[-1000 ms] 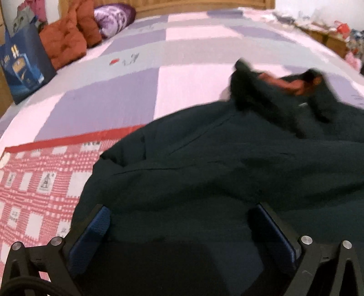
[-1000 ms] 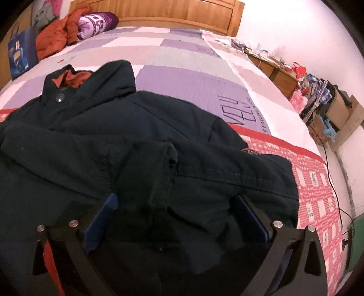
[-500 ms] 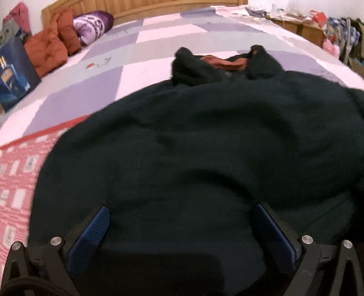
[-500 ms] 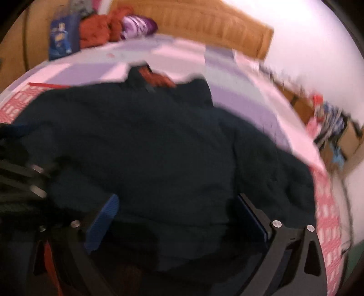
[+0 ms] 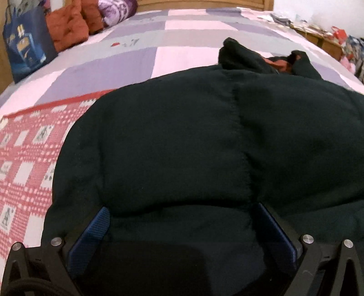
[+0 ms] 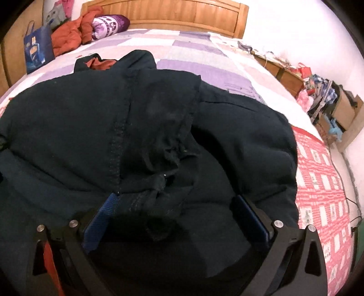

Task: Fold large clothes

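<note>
Only illegible writing on the blue bag (image 5: 25, 45) beyond the dark jacket (image 5: 182, 141).

Patchwork-quilted bed (image 6: 182, 50), wooden headboard (image 6: 173, 16), white wall (image 6: 295, 29), cluttered side shelf (image 6: 286, 72)

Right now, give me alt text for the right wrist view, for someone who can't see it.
A bulky dark navy jacket with a rust-orange lining lies spread over a purple-and-pink patchwork bedspread. The right gripper hangs open over it, blue pads wide apart. A wooden headboard stands behind.
</note>
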`<state>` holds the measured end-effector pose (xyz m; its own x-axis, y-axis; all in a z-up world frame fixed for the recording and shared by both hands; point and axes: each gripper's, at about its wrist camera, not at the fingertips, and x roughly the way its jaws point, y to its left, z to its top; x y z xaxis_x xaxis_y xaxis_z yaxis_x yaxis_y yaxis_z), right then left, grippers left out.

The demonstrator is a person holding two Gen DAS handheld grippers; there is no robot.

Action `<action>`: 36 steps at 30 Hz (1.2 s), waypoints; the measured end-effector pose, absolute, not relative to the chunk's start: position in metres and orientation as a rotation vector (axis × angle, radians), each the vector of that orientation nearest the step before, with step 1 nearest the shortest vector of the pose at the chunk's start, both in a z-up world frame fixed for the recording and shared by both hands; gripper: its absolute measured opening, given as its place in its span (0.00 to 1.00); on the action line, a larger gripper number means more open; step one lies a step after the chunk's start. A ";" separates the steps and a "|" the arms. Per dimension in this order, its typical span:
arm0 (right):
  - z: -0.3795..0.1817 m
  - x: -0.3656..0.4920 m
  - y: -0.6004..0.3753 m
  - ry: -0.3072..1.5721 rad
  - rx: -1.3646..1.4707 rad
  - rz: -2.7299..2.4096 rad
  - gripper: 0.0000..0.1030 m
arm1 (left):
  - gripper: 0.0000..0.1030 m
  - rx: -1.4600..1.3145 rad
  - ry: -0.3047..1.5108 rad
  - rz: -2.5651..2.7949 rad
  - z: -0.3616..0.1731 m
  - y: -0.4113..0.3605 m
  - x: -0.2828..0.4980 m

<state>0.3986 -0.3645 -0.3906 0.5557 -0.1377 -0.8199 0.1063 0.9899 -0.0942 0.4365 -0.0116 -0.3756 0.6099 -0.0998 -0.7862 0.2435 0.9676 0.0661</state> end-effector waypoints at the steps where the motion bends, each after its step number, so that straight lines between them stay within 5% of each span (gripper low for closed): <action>1: -0.391 0.401 -0.365 0.978 -0.026 -0.128 1.00 | 1.00 0.174 0.896 -0.204 -0.374 -0.011 0.436; 14: -0.334 0.317 -0.370 0.927 -0.015 -0.113 1.00 | 1.00 0.122 0.923 -0.193 -0.321 0.033 0.352; 24: -0.363 0.182 -0.252 1.086 -0.195 0.076 1.00 | 1.00 0.299 1.094 -0.210 -0.369 0.008 0.195; 36: -0.366 0.083 -0.380 1.097 0.042 -0.147 1.00 | 1.00 0.150 1.113 0.048 -0.364 0.109 0.164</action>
<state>0.0830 -0.3805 -0.3664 0.4472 -0.0979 -0.8890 0.1398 0.9894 -0.0386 0.1639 0.1090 -0.3645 0.4422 0.1137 -0.8897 0.0360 0.9889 0.1442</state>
